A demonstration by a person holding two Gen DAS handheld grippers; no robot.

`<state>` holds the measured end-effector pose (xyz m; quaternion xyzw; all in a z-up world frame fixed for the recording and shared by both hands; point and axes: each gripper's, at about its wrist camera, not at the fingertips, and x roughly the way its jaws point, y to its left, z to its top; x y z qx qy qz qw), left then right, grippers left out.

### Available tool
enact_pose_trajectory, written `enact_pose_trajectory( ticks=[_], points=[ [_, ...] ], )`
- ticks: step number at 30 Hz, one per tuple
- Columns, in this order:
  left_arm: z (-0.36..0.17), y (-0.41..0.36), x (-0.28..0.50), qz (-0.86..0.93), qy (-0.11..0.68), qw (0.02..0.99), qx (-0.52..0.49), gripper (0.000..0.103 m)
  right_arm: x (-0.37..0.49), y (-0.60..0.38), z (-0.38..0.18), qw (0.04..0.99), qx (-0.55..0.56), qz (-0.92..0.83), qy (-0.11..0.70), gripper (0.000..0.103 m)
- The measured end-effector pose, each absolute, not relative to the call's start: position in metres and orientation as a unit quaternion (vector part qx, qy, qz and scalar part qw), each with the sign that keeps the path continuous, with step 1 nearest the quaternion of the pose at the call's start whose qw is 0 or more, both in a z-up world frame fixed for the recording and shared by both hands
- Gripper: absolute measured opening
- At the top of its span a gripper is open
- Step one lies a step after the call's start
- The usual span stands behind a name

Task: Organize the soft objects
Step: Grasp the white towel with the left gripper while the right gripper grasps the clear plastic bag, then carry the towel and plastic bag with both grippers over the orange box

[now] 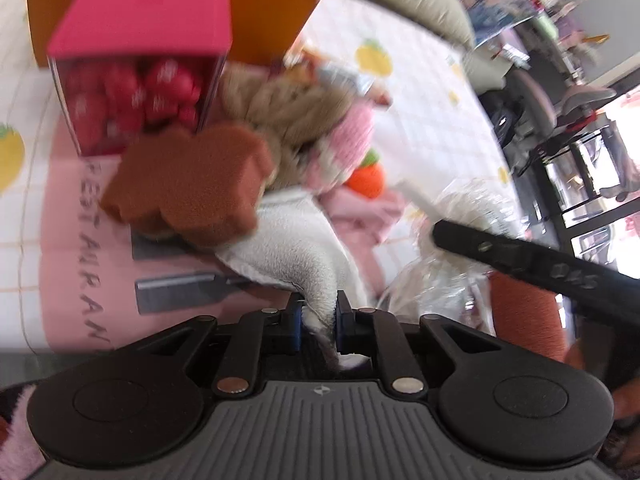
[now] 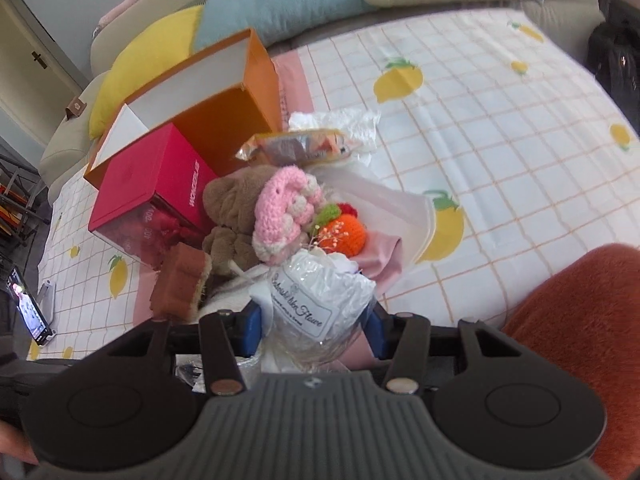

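Bedspread [image 2: 500,128] with lemon print lies bare to my right and ahead, as far as the row of pillows [image 2: 276,12] at the back. The left side is crowded: an open orange box [image 2: 224,116], and a red box [image 2: 156,184] touching its front.

Soft things are heaped just before both tools: brown plush [image 2: 230,208], pink crochet flower [image 2: 284,208], orange crochet fruit [image 2: 345,233] and a brown sponge [image 1: 192,184] leaning on the pile.

My left gripper [image 1: 319,322] has its jaws drawn close, pinching a fold of the white fleece cloth [image 1: 296,248], which runs from the pads up under the sponge.

My right gripper [image 2: 316,330] stands about half spread, clamped on the clear wrapping of the bouquet [image 2: 320,300]; its flowers rest against the plush.
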<state>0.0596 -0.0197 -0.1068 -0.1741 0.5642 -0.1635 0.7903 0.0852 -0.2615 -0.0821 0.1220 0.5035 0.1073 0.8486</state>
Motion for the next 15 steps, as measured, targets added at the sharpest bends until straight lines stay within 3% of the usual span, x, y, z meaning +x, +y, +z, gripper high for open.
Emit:
enact_pose_trajectory(
  ticks=[15],
  points=[
    [-0.054,-0.014,0.040,-0.200,0.520,0.814,-0.161,0.016,0.080,-0.251,-0.074,0.855,0.079,0.101,0.502,0.050]
  ],
)
